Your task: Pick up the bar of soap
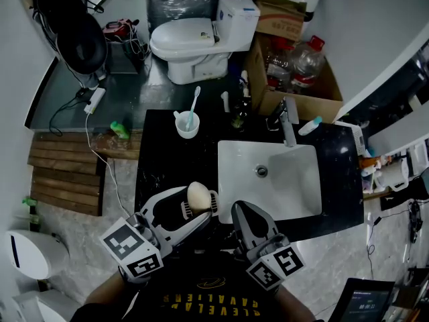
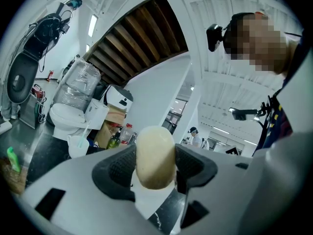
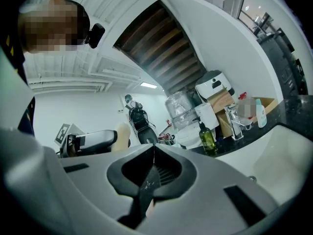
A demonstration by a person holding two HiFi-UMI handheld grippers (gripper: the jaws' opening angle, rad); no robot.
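A cream oval bar of soap [image 1: 198,196] is clamped between the black pads of my left gripper [image 1: 199,201], held up off the black counter [image 1: 167,159] near its front edge. In the left gripper view the soap [image 2: 155,155] stands upright between the jaws of the left gripper [image 2: 155,166]. My right gripper [image 1: 239,210] hovers just right of it, over the front rim of the white sink [image 1: 268,176], jaws pressed together and holding nothing. In the right gripper view the right gripper [image 3: 152,169] is shut, and the soap [image 3: 122,135] shows to its left.
A white cup with a toothbrush [image 1: 188,123] stands at the counter's back left. A green bottle [image 1: 238,116], a faucet [image 1: 287,121] and a small tube [image 1: 310,126] line the back. Behind are a toilet [image 1: 194,45] and a cardboard box of bottles [image 1: 295,72].
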